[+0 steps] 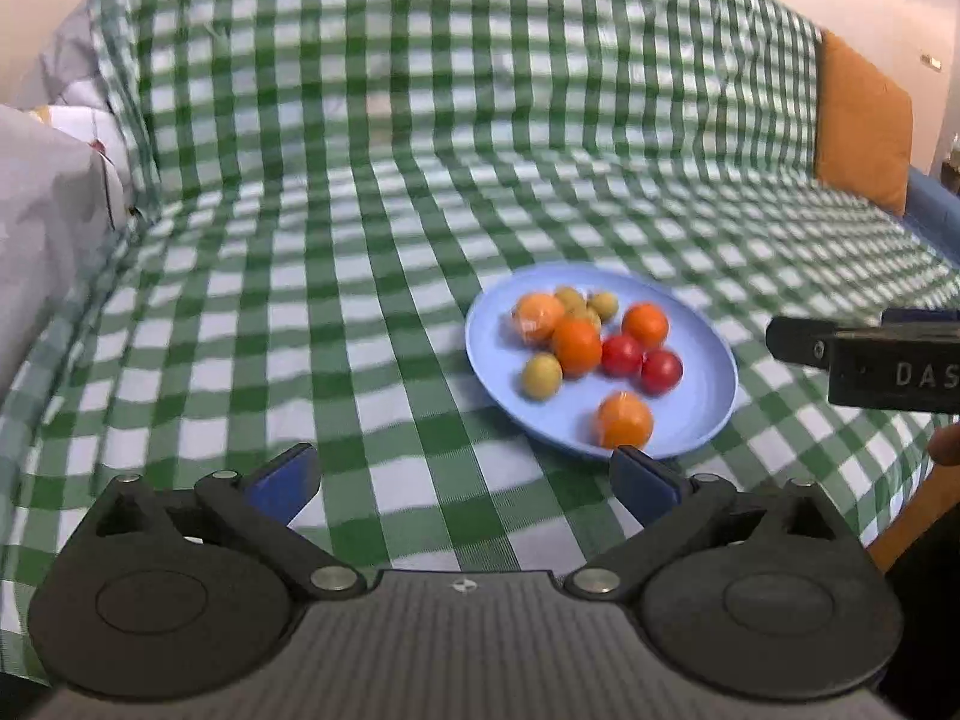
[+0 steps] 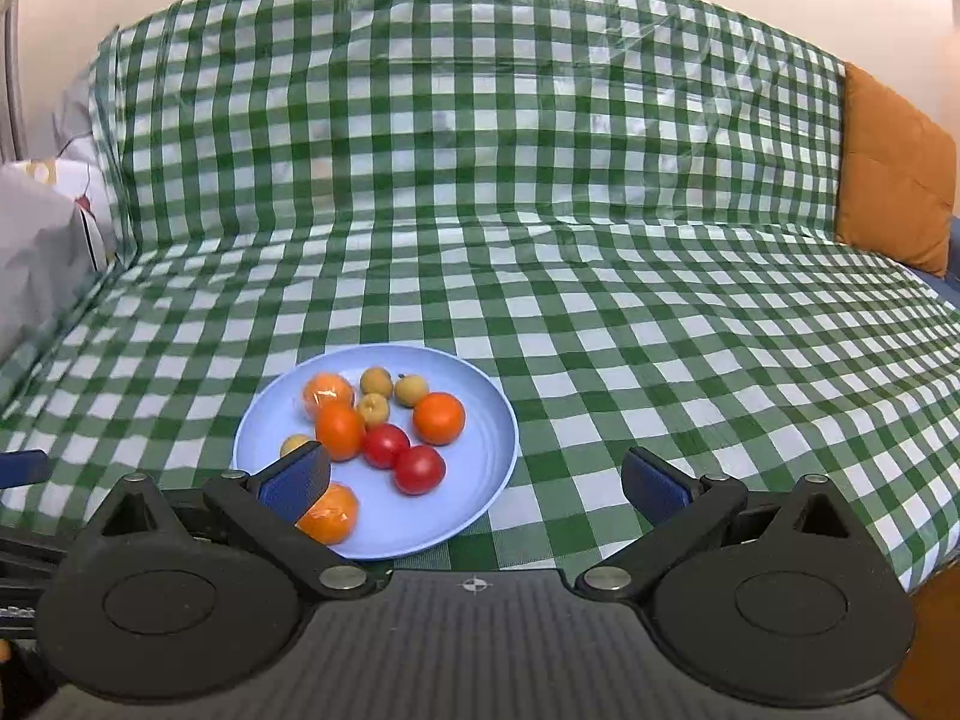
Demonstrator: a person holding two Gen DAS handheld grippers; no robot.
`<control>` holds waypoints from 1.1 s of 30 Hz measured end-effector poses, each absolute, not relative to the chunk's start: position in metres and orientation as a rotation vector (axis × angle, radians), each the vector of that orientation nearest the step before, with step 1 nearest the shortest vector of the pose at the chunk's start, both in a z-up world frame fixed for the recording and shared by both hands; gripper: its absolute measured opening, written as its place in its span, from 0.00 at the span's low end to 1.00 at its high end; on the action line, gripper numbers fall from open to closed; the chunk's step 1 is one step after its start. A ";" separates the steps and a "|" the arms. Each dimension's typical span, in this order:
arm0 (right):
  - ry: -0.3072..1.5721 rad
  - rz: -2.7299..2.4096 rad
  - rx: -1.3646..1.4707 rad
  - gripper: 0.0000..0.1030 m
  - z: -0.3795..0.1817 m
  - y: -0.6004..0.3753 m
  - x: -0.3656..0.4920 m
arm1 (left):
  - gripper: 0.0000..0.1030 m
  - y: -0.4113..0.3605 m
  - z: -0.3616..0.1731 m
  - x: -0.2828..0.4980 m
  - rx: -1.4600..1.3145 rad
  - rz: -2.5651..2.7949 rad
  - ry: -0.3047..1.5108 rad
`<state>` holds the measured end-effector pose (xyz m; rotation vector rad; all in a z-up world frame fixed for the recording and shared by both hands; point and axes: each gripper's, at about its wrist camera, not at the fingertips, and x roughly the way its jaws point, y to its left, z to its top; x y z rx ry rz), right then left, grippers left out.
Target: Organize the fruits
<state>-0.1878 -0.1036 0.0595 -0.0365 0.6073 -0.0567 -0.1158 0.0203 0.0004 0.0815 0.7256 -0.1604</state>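
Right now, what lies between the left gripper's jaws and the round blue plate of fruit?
Only bare green-and-white checked cloth, seen in the left wrist view; the plate sits ahead-right.

Ahead of the gripper fingers, 1 round pale-blue plastic plate (image 2: 480, 504) holds 4 round orange fruits (image 2: 439, 418), 2 glossy red tomatoes (image 2: 419, 469) and 4 small yellow-brown round fruits (image 2: 376, 383).

Light is bright, soft and even in both views, with only faint shadows under the plate (image 2: 480, 504). The left wrist view is smeared by motion blur: the fruit (image 1: 576, 345) and the checked cloth (image 1: 360, 240) look soft. The right wrist view is sharp, and glare streaks show on the glossy cloth (image 2: 630, 42) at the top. Fisheye distortion bends the checks toward the edges, and the corners darken.
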 end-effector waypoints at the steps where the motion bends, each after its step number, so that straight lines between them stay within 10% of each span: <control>1: 0.610 -0.056 -0.046 0.99 0.058 -0.102 -0.187 | 1.00 0.018 -0.001 -0.115 0.094 -0.169 0.729; 33: 0.673 -0.066 -0.125 0.99 0.042 -0.091 -0.178 | 1.00 0.014 -0.008 -0.104 0.074 -0.164 0.771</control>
